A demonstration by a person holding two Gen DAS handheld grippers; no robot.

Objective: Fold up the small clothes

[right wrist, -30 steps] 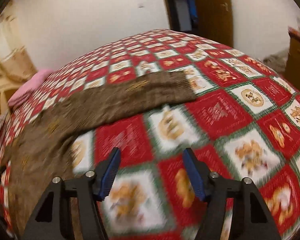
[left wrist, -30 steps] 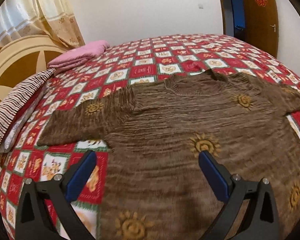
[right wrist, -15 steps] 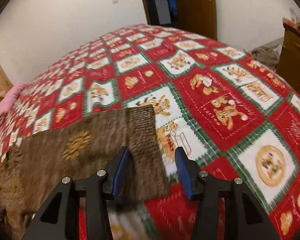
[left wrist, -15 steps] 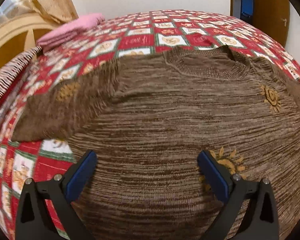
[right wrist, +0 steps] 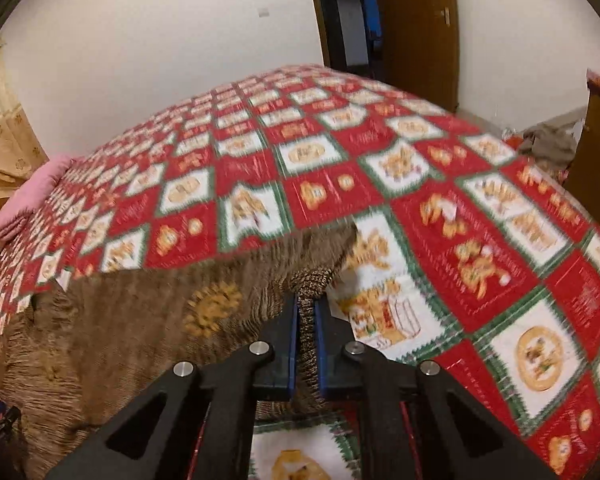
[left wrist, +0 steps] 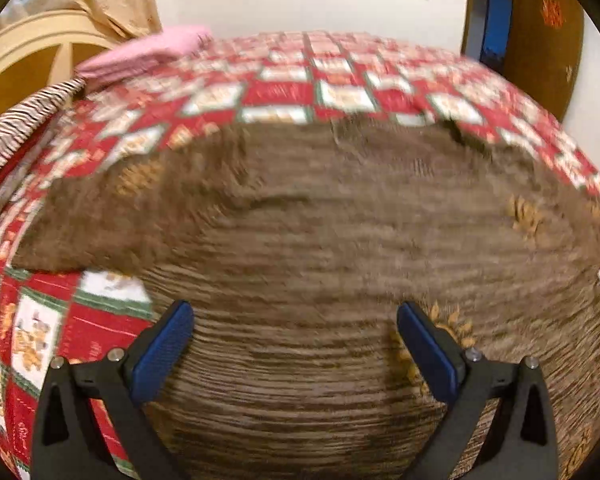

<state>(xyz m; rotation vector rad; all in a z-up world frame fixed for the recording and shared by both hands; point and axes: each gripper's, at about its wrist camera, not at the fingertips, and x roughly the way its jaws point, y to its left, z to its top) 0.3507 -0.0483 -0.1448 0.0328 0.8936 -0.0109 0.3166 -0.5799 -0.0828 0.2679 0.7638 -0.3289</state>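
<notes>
A brown knitted sweater [left wrist: 340, 240] with orange sun motifs lies spread flat on a red, white and green patterned bedspread [left wrist: 284, 92]. My left gripper [left wrist: 292, 344] hangs open over the sweater's body, its blue pads wide apart with only flat knit beneath them. In the right wrist view the sweater's sleeve [right wrist: 204, 300] stretches toward the right. My right gripper [right wrist: 306, 320] is closing, its pads pinching the ribbed cuff [right wrist: 312, 284], which bunches up between them.
A folded pink cloth [left wrist: 152, 52] and a striped cloth [left wrist: 24, 120] lie at the bed's far left by a cream headboard [left wrist: 28, 60]. A brown door [right wrist: 416, 28] stands behind the bed. A cupboard [right wrist: 596, 152] and a heap of cloth [right wrist: 548, 144] sit at the right.
My right gripper slid onto the sleeve's end and its jaws came together on the cuff. My left gripper moved in over the sweater's body and stayed open.
</notes>
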